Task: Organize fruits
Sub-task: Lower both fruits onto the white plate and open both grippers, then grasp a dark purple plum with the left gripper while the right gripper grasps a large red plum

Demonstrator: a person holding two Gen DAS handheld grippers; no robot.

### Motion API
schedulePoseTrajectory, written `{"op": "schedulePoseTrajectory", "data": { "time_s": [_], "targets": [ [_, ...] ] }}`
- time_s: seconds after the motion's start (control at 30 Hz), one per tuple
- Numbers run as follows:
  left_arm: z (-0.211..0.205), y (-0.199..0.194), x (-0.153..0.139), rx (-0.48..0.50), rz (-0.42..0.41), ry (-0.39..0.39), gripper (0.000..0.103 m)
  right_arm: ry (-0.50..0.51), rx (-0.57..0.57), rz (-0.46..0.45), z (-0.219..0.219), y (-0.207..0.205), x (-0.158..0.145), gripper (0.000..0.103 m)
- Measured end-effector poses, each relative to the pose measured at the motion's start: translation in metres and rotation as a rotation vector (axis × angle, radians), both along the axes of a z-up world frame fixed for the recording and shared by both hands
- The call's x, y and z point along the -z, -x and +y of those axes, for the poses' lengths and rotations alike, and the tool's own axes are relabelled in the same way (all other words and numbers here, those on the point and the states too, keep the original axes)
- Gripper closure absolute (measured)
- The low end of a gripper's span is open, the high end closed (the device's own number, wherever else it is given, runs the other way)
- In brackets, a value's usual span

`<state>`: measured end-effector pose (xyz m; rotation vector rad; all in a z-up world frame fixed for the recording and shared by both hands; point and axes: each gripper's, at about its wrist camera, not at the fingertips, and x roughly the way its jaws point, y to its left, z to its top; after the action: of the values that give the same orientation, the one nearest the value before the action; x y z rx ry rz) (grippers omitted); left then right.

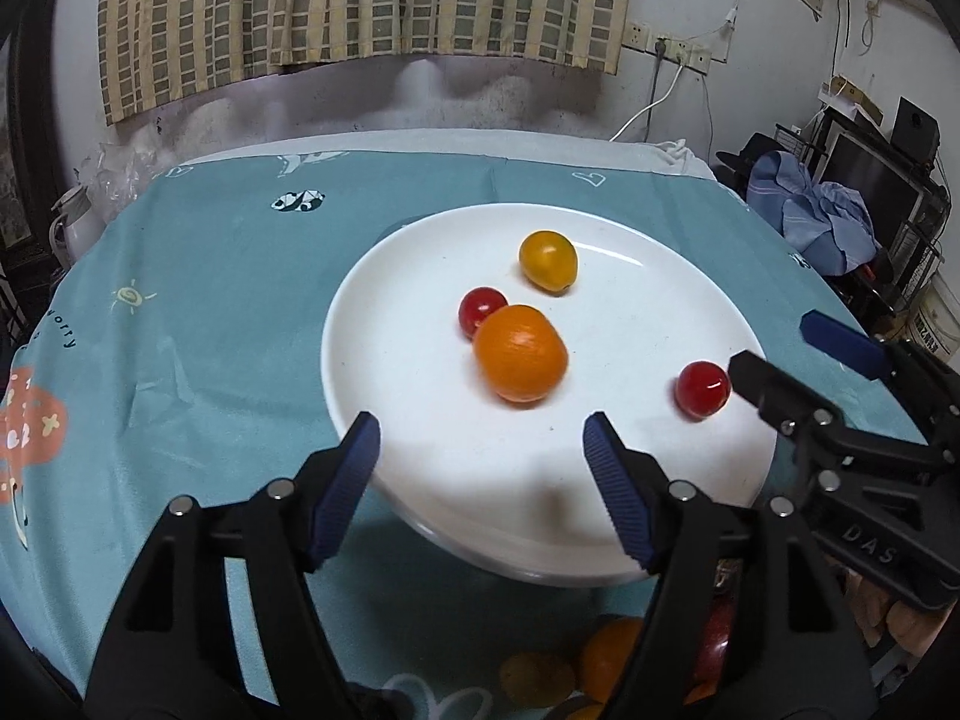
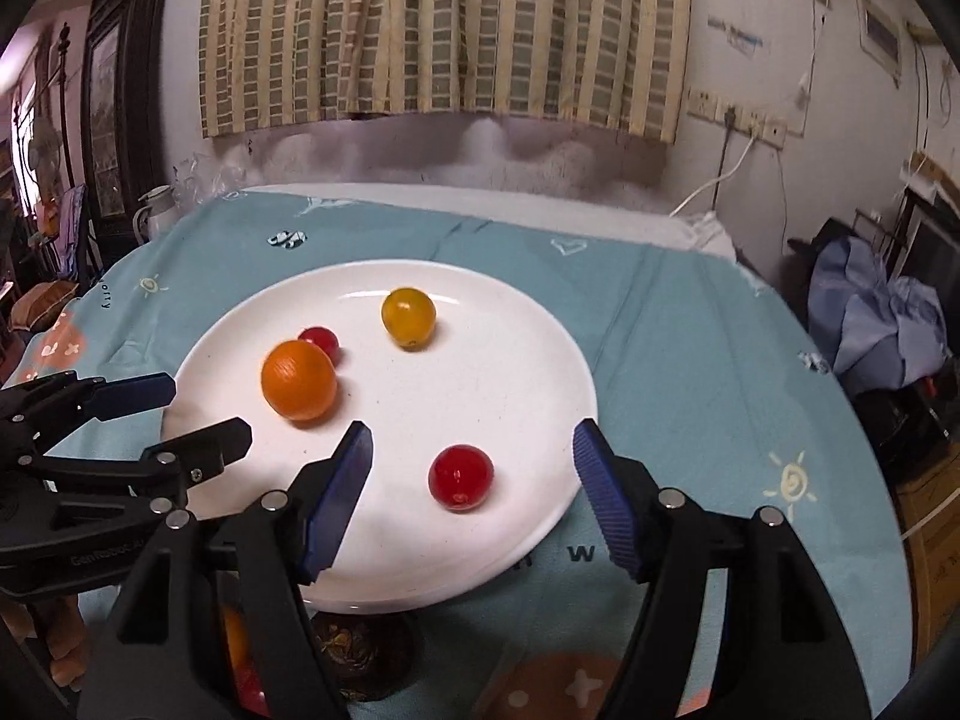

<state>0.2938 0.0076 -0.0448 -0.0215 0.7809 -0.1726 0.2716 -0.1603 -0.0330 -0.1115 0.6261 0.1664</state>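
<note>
With both my left tongs (image 1: 480,456) and right tongs (image 2: 471,468) gaping empty over the white plate (image 2: 528,360), I judged the near red cherry tomato (image 2: 461,476) needed a slow, centred, gentle squeeze from my right.

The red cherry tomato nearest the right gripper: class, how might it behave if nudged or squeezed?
The red cherry tomato looks round and glossy, so it would probably roll across the smooth white plate. Its shiny skin suggests it may slip between the fingers, likely bruising if squeezed hard.

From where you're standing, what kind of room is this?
Most likely a lived-in room in someone's home. A table with a printed teal tablecloth holds a white plate of small fruits, a checked curtain hangs on the wall behind, and clothes lie heaped by wall sockets.
</note>
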Motion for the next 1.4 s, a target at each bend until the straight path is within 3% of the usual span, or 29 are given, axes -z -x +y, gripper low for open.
{"op": "schedulePoseTrajectory", "data": {
  "time_s": [0.37,0.43,0.6,0.7,0.8,0.97,1.07,1.27,1.4],
  "targets": [
    [0.019,0.022,0.000,-0.037,0.001,0.000,0.030,0.129,-0.013,-0.103,0.018,0.039,-0.012,0.034],
    [0.020,0.033,0.001,-0.037,-0.005,-0.016,0.022,0.135,-0.011,-0.121,0.019,0.048,-0.016,0.033],
    [0.027,0.062,-0.002,-0.049,-0.041,-0.052,0.020,0.144,-0.006,-0.142,0.015,0.071,-0.022,0.033],
    [0.040,0.082,0.000,-0.064,-0.033,-0.041,0.020,0.091,-0.044,-0.097,0.007,0.092,-0.017,0.033],
    [0.058,0.105,0.007,-0.080,-0.001,-0.035,0.020,-0.028,-0.119,0.004,-0.009,0.115,-0.005,0.033],
    [0.070,0.124,0.023,-0.065,0.063,-0.020,0.020,-0.205,-0.142,0.116,-0.033,0.137,0.006,0.033],
    [0.066,0.121,0.026,-0.064,0.062,-0.055,0.020,-0.271,-0.147,0.145,-0.036,0.141,0.008,0.020],
    [0.058,0.106,0.036,-0.057,0.081,-0.117,0.020,-0.259,-0.178,0.173,-0.026,0.145,0.015,0.018],
    [0.062,0.095,0.040,-0.062,0.100,-0.100,0.020,-0.234,-0.191,0.185,-0.022,0.148,0.018,0.018]
  ]
}}
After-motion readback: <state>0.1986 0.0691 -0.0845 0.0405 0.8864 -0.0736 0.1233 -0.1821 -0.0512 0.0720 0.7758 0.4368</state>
